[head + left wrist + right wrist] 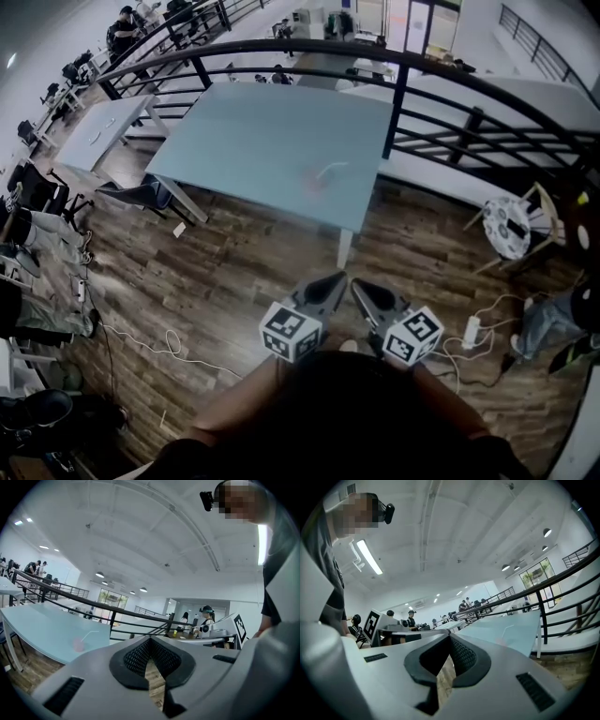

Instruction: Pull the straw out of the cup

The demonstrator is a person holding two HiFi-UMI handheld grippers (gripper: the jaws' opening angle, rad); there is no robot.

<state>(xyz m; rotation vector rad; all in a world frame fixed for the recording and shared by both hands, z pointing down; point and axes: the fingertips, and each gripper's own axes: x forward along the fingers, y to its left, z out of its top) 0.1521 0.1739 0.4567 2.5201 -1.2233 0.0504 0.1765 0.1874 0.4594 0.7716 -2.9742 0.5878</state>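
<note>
**Left gripper**: grey two-jaw tool, held low and close to the person's body. In the left gripper view the ribbed black pads meet at the tips and nothing lies between them. Its cube bears black-and-white square marker patterns, with no letters that can be read.

**Right gripper**: same make, just beside the left one, with the two tips angled towards each other. In the right gripper view the jaws are together and empty. Its marker cube shows the same kind of block pattern.

**Translucent pinkish cup**: stands upright on the pale blue-green glass-topped table, in the right part of the top and near the edge facing the person. It is well apart from both grippers. No label can be made out on it. It also shows in the left gripper view.

**White bendable straw**: seated in the cup. Its long axis leans up and to the right in the head view, and the short upper section is bent over and points right. The left gripper view shows the same lean and bend.

**Dark wood-plank floor**: lies under the table and under the grippers.

**Black metal railing**: curves past the far side of the table.
</note>
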